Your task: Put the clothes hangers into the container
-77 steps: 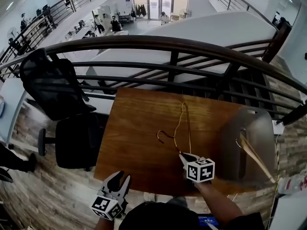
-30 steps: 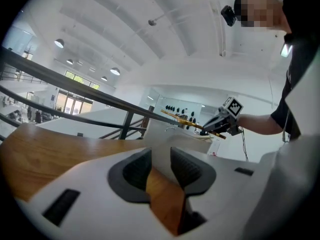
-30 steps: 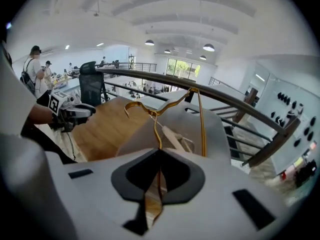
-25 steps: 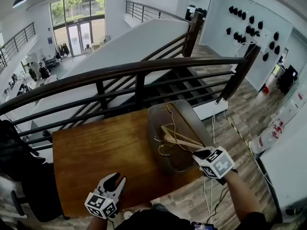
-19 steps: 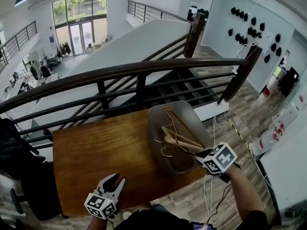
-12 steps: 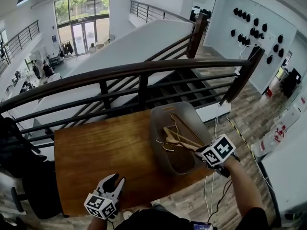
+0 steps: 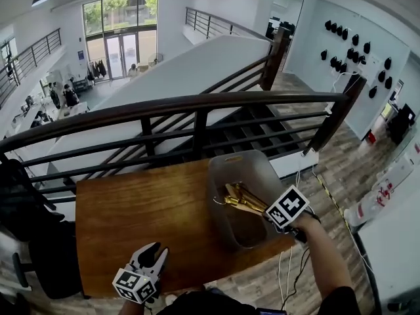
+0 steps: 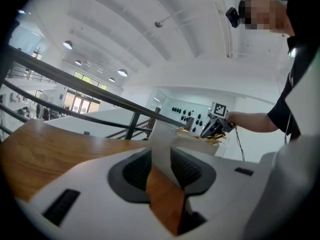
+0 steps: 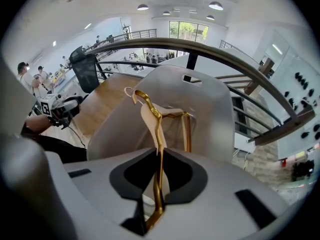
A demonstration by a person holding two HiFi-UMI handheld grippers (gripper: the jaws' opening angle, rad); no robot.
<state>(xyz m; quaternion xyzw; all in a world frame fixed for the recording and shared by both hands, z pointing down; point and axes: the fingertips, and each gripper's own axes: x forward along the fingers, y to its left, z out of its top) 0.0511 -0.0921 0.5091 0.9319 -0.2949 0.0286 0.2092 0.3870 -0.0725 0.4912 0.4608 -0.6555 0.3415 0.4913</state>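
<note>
A grey container stands on the right end of the wooden table. A gold wire hanger lies inside it, over a pale wooden hanger. My right gripper points steeply down at the container's near rim. Its jaws have just been opening. In the right gripper view the gold hanger still runs between the pads of my right gripper, with a slim gap on each side. My left gripper hovers by the table's front edge, open and empty; the left gripper view shows bare table between the jaws of that gripper.
A dark railing runs along the table's far edge, with stairs beyond. A black office chair stands left of the table. Cables hang by the front right corner. The container's far wall rises ahead of the right gripper.
My right gripper has sunk toward the container, and the gold hanger has gone from standing above the rim to lying low inside. The left gripper has stayed put.
</note>
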